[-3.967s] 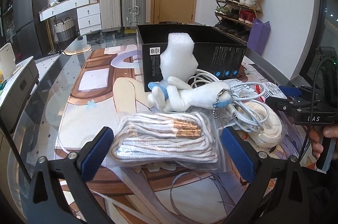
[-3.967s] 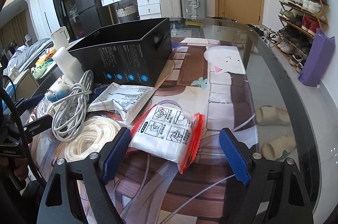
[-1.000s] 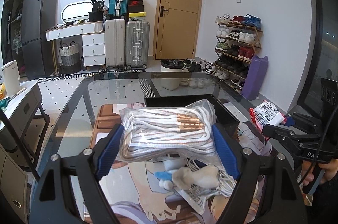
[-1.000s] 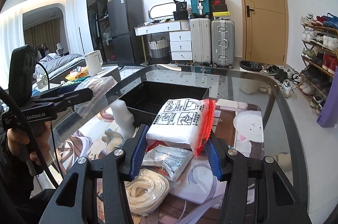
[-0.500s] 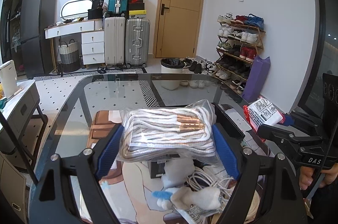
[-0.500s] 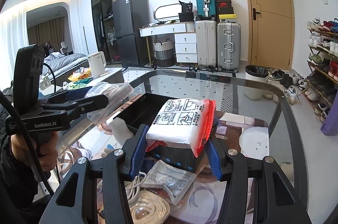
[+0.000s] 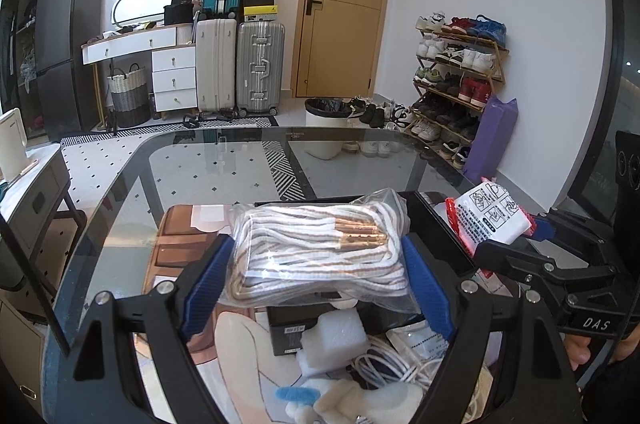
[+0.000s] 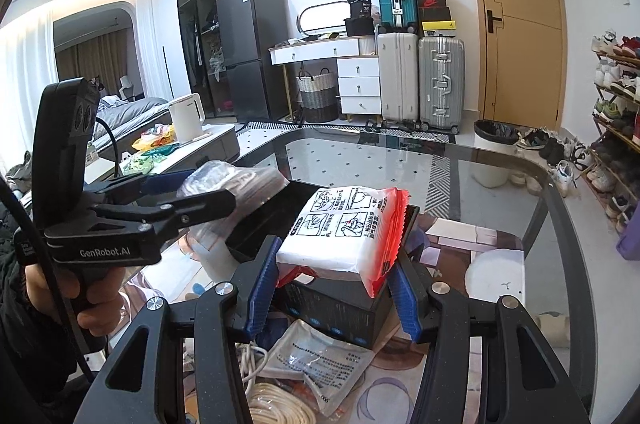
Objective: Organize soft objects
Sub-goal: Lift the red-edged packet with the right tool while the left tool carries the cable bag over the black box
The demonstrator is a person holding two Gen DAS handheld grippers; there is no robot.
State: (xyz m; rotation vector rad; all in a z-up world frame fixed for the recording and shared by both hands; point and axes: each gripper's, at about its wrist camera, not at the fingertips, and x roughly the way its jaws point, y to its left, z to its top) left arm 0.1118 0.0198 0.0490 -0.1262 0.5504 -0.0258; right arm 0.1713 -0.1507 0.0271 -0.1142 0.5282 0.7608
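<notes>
Bag of cords [image 7: 320, 252]: your left gripper [image 7: 316, 276] is clamped on this clear bag of white cords with copper-coloured tips, its blue pads pressing on both ends. You hold it in the air above the near edge of the black box [image 7: 440, 236].
Tissue pack [image 8: 344, 228]: your right gripper [image 8: 332, 284] grasps this white pack with a red edge, one blue pad against each side. It hangs over the right end of the black box.
Black box: it stands open on the glass table [image 7: 224, 164], under both held things.
Two grippers: they sit side by side, near each other but apart; in the left wrist view your right one shows at the right edge with the tissue pack.
Foam block [image 7: 336, 336]: it lies on the table just in front of the box.
White cable [image 7: 384, 372]: it lies loosely coiled beside the foam block.
Plush toy [image 7: 328, 400]: white with a blue part, it lies nearest to you.
Printed bag [image 8: 320, 364]: it lies flat on the table below your right gripper.
Rope coil [image 8: 276, 404]: cream-coloured, it lies just beside the printed bag.
</notes>
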